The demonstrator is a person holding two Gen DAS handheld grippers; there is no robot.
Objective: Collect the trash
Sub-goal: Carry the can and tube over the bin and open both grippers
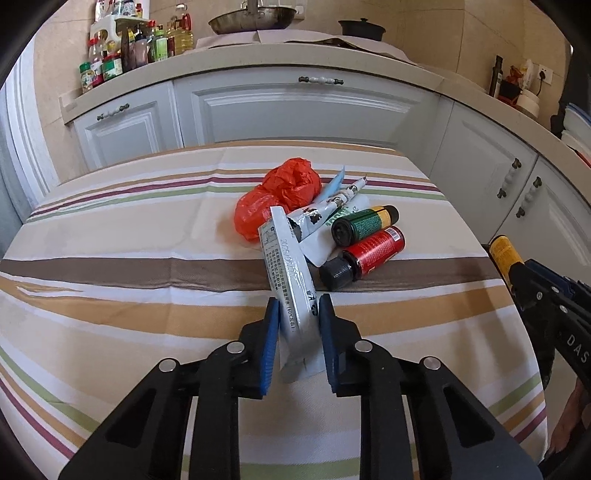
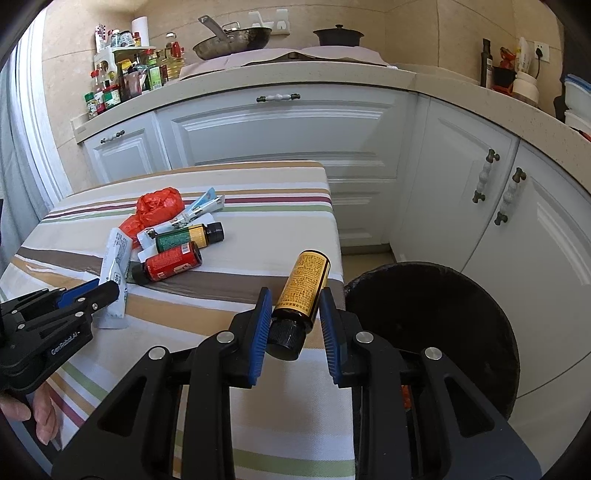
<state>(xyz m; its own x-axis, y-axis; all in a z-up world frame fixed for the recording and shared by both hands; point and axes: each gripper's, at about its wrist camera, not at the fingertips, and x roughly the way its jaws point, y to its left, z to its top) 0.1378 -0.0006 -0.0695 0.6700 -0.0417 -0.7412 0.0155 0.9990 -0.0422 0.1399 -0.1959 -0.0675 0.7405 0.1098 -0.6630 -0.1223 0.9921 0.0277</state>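
Note:
My left gripper (image 1: 297, 317) is shut on a long grey-white wrapper (image 1: 286, 273) above the striped tablecloth (image 1: 129, 236); it also shows in the right wrist view (image 2: 114, 266). My right gripper (image 2: 293, 314) is shut on a yellow-labelled bottle (image 2: 304, 288) with a black cap, held near the table's right edge beside a black trash bin (image 2: 436, 317). On the table lie a crumpled red plastic bag (image 1: 280, 199), a red-labelled bottle (image 1: 365, 256), a green-labelled bottle (image 1: 364, 223) and torn silver wrappers (image 1: 325, 214).
White kitchen cabinets (image 2: 280, 133) and a counter (image 2: 295, 77) stand behind the table, with sauce bottles (image 2: 122, 81), a wok (image 2: 232, 40) and a black pot (image 2: 338, 35). The bin stands on the floor right of the table, by more cabinet doors (image 2: 491, 206).

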